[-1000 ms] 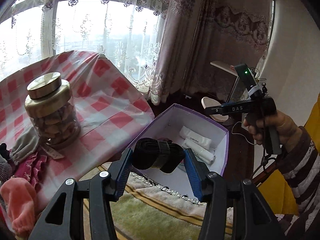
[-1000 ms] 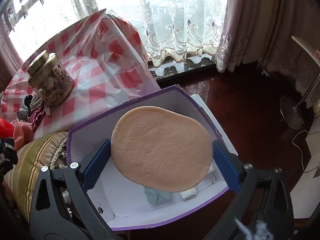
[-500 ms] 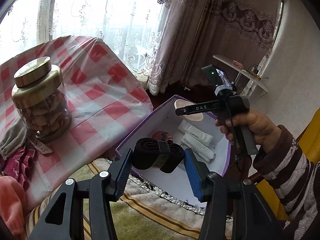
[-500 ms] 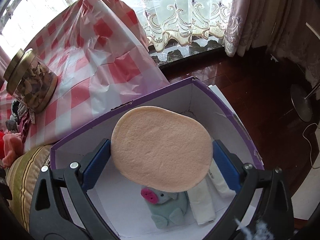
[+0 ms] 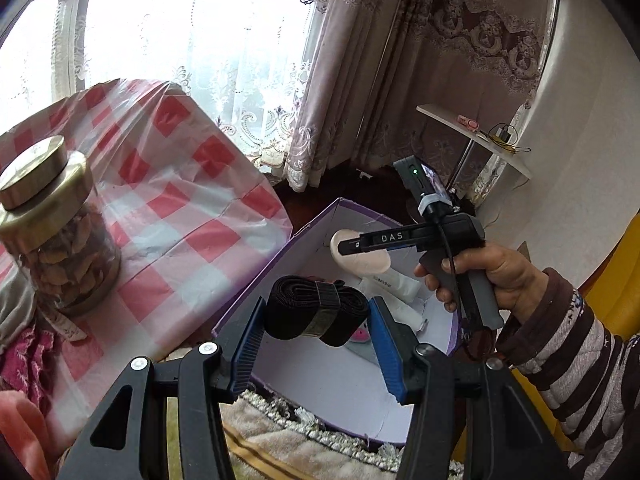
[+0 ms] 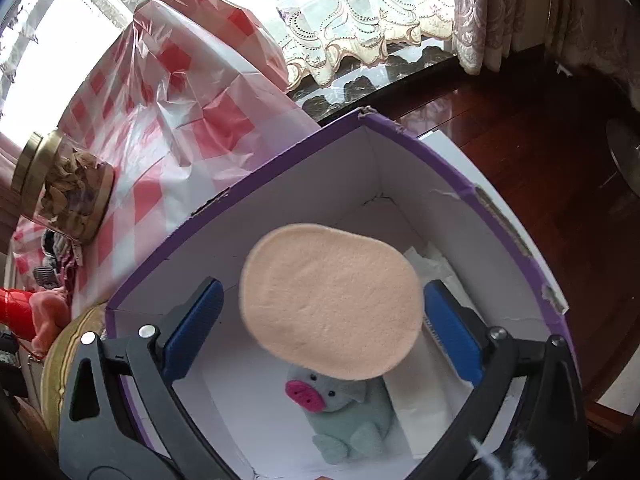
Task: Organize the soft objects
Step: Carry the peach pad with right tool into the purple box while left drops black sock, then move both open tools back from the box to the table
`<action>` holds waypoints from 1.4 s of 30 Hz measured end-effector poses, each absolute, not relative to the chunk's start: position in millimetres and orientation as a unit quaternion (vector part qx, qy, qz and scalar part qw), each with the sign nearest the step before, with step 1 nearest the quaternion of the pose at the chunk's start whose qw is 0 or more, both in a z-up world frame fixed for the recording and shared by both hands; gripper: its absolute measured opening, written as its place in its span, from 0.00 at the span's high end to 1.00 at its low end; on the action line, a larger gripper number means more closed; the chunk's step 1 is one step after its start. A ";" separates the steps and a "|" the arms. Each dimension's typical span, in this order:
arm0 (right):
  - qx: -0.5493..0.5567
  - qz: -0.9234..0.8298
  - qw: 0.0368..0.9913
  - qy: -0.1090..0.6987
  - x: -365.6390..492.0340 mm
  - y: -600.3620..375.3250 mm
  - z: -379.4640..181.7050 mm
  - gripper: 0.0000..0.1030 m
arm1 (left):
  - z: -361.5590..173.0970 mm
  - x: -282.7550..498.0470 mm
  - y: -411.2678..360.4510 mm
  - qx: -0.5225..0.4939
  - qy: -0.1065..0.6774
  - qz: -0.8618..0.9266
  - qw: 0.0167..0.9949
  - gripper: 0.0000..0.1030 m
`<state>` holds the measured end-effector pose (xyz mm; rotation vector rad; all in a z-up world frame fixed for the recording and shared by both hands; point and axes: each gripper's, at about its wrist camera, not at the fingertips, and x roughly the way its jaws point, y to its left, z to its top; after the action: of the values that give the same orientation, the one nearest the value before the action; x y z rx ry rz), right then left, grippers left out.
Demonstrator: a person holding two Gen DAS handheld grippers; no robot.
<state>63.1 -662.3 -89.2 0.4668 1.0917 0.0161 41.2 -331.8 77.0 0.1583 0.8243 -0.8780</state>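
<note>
Blue pads of the left gripper [image 5: 316, 330] press on either side of a rolled black strap [image 5: 316, 312], which is clamped between them above the near edge of a purple box [image 5: 256, 292] with white inner walls. Below the gripper lies a fringed rug [image 5: 304, 432]. From the right wrist view, the right gripper [image 6: 328, 320] stands wide, and a peach oval sponge [image 6: 331, 305] hangs between its pads; there is a clear gap on the left side, and I cannot tell whether the right pad touches it. The sponge is over the inside of the box, above a grey-green plush pig [image 6: 344, 412] with a pink snout that lies on the box floor just beside white rolled cloths [image 6: 424, 392]. In the left wrist view the person's right hand [image 5: 492, 276] grips the handle over the box. To the left, a table with a red and white checked cover [image 5: 176, 216] carries a glass jar [image 5: 52, 232] with a gold lid, near pink and grey fabrics [image 5: 24, 360] at its edge. Farther off are a dark wood floor [image 6: 540, 152], lace curtains [image 5: 224, 72] and a bright window.
</note>
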 end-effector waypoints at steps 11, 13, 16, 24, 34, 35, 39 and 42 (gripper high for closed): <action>0.253 -0.030 0.840 0.478 47.5 -674.3 -75.8 0.01 | 76.3 60.4 -370.5 0.072 0.395 -0.426 0.811 0.49; 0.253 -0.040 0.850 0.461 32.8 -678.3 -61.3 0.01 | 76.4 69.5 -382.6 0.068 0.396 -0.431 0.808 0.49; 0.248 -0.061 0.861 0.439 15.1 -689.1 -42.3 0.01 | 76.0 84.8 -409.7 0.063 0.398 -0.445 0.800 0.48; 0.239 -0.091 0.868 0.425 -15.7 -707.7 -16.5 0.01 | 70.9 124.2 -462.4 0.042 0.413 -0.445 0.793 0.24; 0.222 -0.013 0.879 0.422 -8.3 -659.1 -0.3 0.01 | 80.2 97.9 -359.1 -0.018 0.384 -0.385 0.839 0.23; 0.216 -0.002 0.881 0.422 -7.8 -649.6 3.0 0.01 | 79.4 93.0 -348.5 -0.022 0.387 -0.377 0.841 0.23; 0.187 0.051 0.887 0.418 0.1 -605.5 22.2 0.01 | 77.3 72.1 -298.6 -0.047 0.394 -0.365 0.842 0.23; 0.170 0.094 0.890 0.412 3.5 -571.3 39.2 0.01 | 79.3 59.1 -265.1 -0.051 0.387 -0.341 0.855 0.23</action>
<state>3.5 -571.3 39.2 0.3536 0.8560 0.1947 59.1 -265.1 79.3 -0.1073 0.8144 -0.7162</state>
